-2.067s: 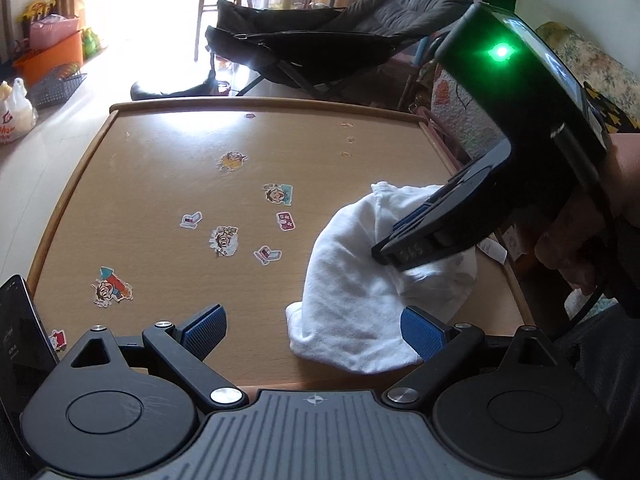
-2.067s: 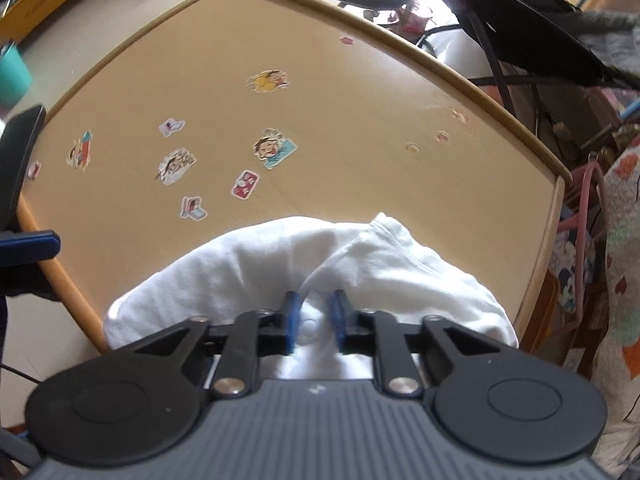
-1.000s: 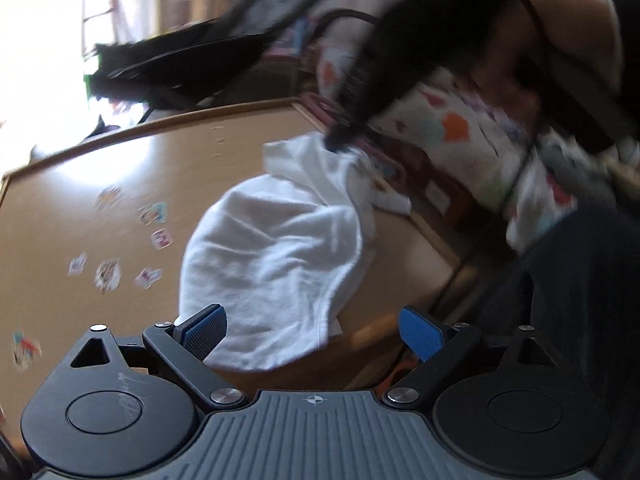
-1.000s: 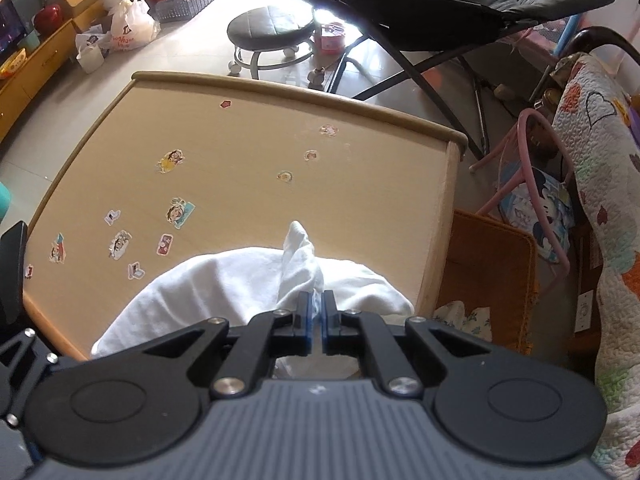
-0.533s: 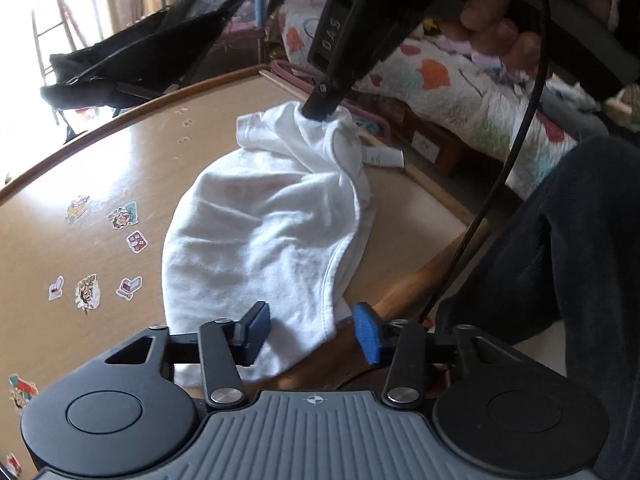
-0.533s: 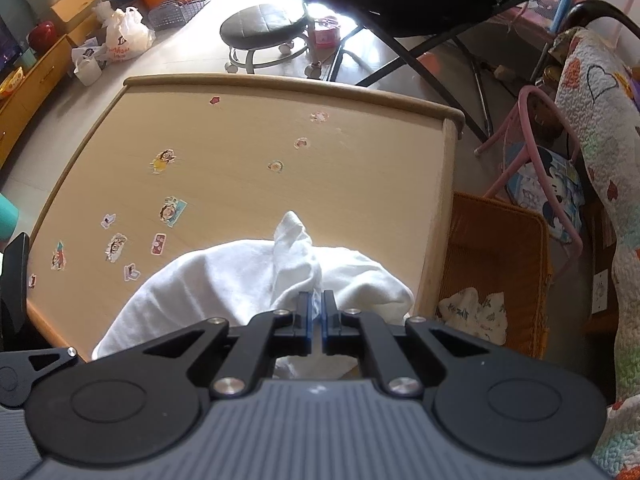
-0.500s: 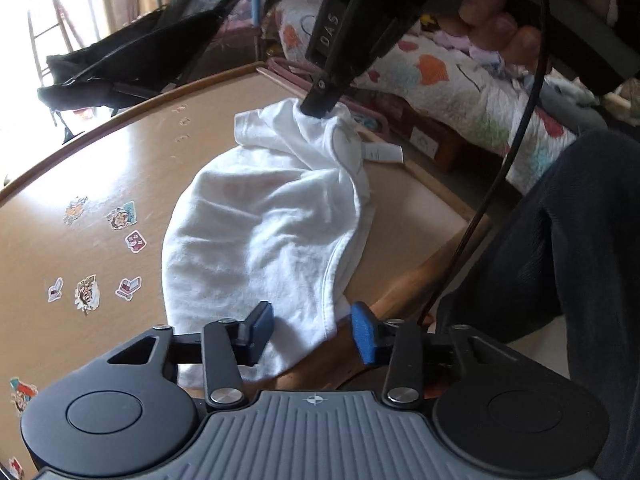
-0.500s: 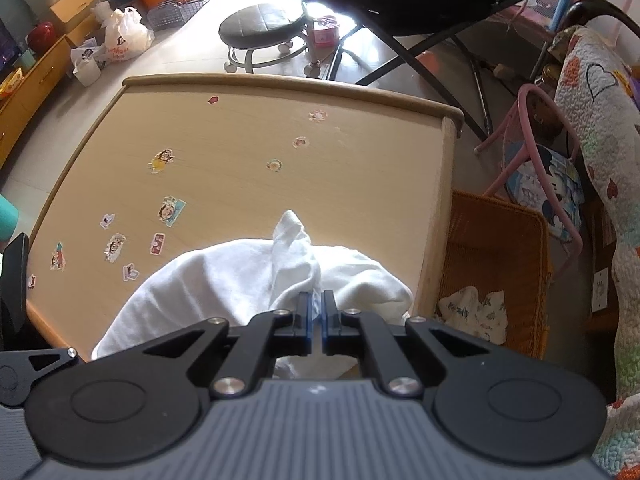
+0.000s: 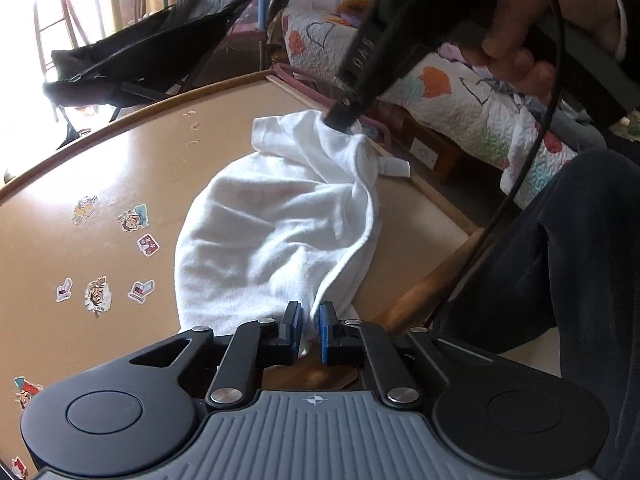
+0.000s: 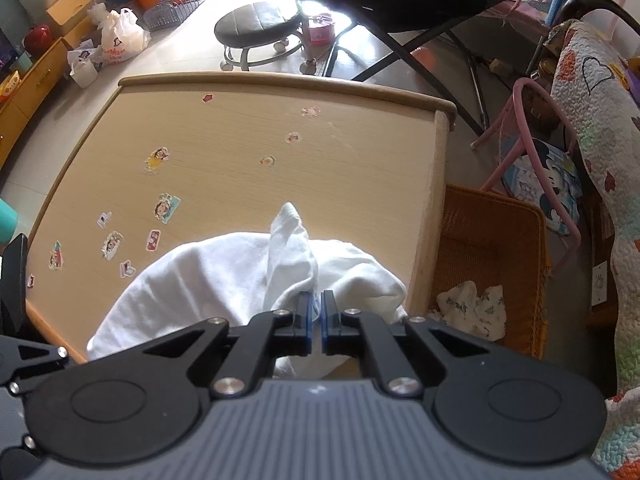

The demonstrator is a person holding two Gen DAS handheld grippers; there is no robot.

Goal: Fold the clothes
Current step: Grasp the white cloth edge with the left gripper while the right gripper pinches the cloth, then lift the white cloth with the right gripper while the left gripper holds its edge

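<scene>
A crumpled white garment lies on the near right part of the wooden table, partly over its front edge. My left gripper has its jaws closing on the garment's near hem, and the blue pads pinch the cloth. In the left wrist view my right gripper holds the far end of the garment lifted a little off the table, with a hand gripping its handle. From the right wrist view, that gripper is shut on a raised fold of the white garment.
Cartoon stickers dot the table's left half. A wicker basket holding a floral cloth stands right of the table. A patterned quilt, a black folding chair and a stool lie beyond. A dark trouser leg is close on the right.
My left gripper's jaws came together from wide open onto the garment's near hem. The right gripper kept its hold on the far end and stayed about in place.
</scene>
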